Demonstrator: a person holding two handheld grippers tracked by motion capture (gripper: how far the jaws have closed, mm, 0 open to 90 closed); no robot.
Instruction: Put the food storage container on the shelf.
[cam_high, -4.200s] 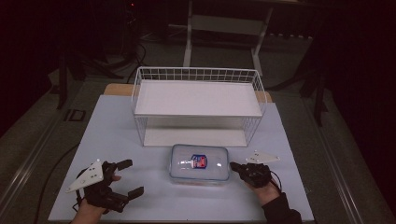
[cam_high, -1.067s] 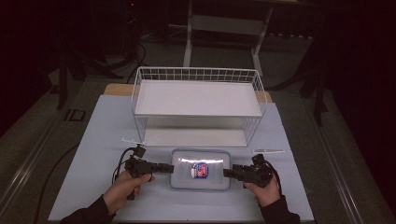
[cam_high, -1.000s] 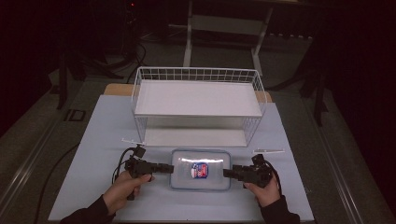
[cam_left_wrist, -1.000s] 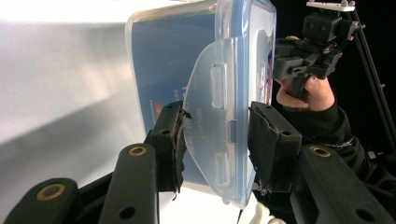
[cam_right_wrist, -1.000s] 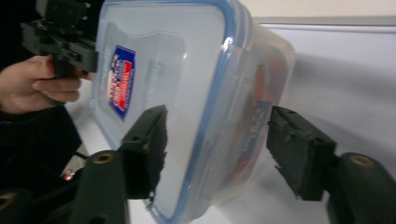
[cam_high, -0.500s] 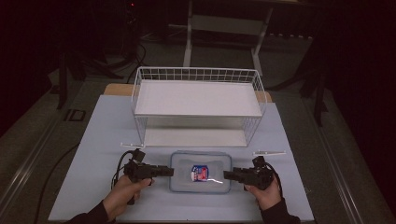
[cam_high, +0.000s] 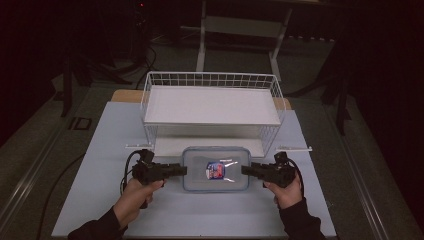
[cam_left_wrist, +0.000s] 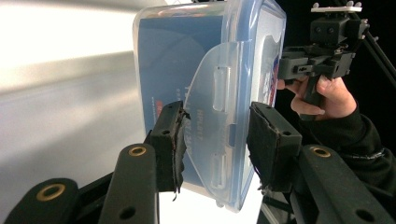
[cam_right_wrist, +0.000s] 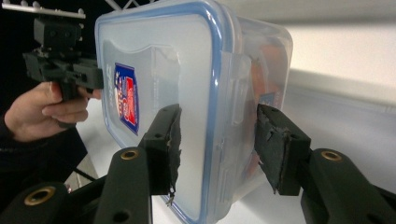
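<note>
**Container flanked by two hand-held grippers on a pale surface**

Dark surroundings are seen around a pale surface (cam_high: 100, 200), on which one white wire basket (cam_high: 212, 107) stands at the far side. One clear plastic container (cam_high: 216, 169) with a blue-rimmed lid and a red and blue label lies just in front of the basket, between the two hands. The left hand-held gripper (cam_high: 177, 170) is held level by the left hand (cam_high: 134, 192) and pointed rightward at the container's left end. In the left gripper view its jaws stand apart on either side of the lid's latch flap (cam_left_wrist: 219, 135); one pad (cam_left_wrist: 170, 144) appears to touch the flap, though a firm grip cannot be told. The right hand-held gripper (cam_high: 248, 170) is held level by the right hand (cam_high: 286, 192) and pointed leftward at the right end. Its jaws straddle that end's rim, parted, with gaps visible beside the pads (cam_right_wrist: 275, 144).
</note>
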